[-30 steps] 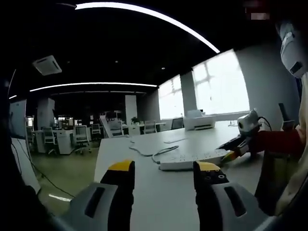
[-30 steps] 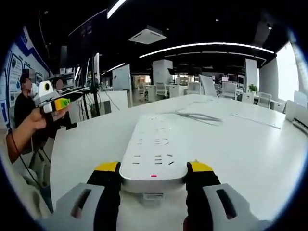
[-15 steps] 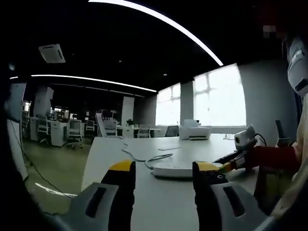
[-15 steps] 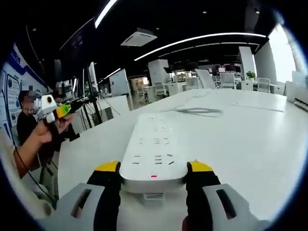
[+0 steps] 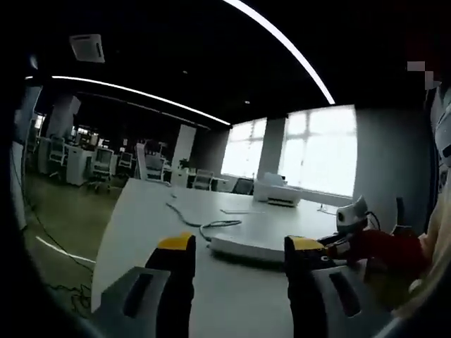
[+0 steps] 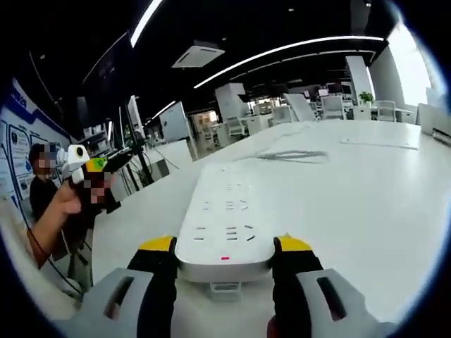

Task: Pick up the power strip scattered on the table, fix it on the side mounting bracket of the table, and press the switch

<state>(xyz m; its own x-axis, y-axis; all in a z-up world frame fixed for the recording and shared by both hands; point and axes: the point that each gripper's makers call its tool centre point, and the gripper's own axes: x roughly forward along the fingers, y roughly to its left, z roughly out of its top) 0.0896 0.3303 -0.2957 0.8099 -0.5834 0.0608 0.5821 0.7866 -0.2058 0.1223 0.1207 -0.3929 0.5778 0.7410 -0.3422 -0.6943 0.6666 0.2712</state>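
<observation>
**Right gripper clamps power strip end**

Right gripper [image 6: 224,246] has its jaws pinching the near end of the white power strip [image 6: 227,220], which runs forward from them over the table [image 6: 366,197]. Left gripper [image 5: 241,246] jaws spread, nothing between. The strip lies just beyond them; its cable [image 5: 184,215] trails farther back, probably loose.

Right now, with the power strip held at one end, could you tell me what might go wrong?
The right gripper clamps only the near end of the power strip, so the long free end may sag or twist loose. Its cable trails across the table and could drag or snag during the move.
</observation>
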